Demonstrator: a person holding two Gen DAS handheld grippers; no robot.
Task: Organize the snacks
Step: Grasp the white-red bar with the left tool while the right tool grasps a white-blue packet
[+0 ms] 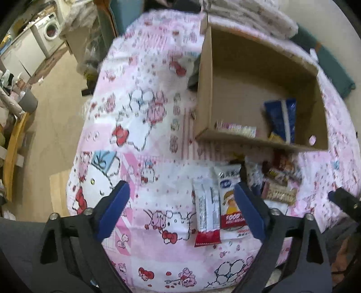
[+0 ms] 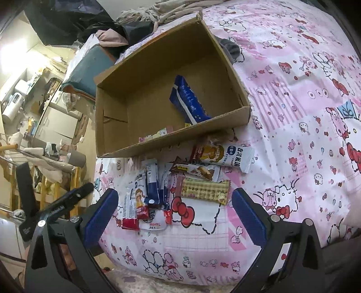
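An open cardboard box [image 1: 248, 140] [image 2: 171, 140] lies on a pink cartoon-print bedsheet [image 1: 146, 139] [image 2: 293, 112]. Inside it are a blue packet [image 1: 282, 119] [image 2: 189, 101] and a pink-and-white bar [image 1: 237, 130] [image 2: 155, 135]. In front of the box, several wrapped snacks are scattered. My left gripper [image 1: 180, 183] is open above the sheet. A white-and-red bar [image 1: 207, 214] lies between its fingers, near the right one, and a white cake packet [image 1: 227, 198] is beside it, neither pressed. My right gripper [image 2: 174, 191] hangs open over a yellow checked packet [image 2: 205, 190] and small blue-and-white sachets [image 2: 152, 182].
The bed ends at the left in the left wrist view, with wooden floor [image 1: 52, 108] and a washing machine [image 1: 50, 31] beyond. A teal cushion [image 2: 88, 67] and piled clothes [image 2: 158, 11] sit behind the box. A wooden rack with draped cloths [image 2: 45, 166] stands off the bed.
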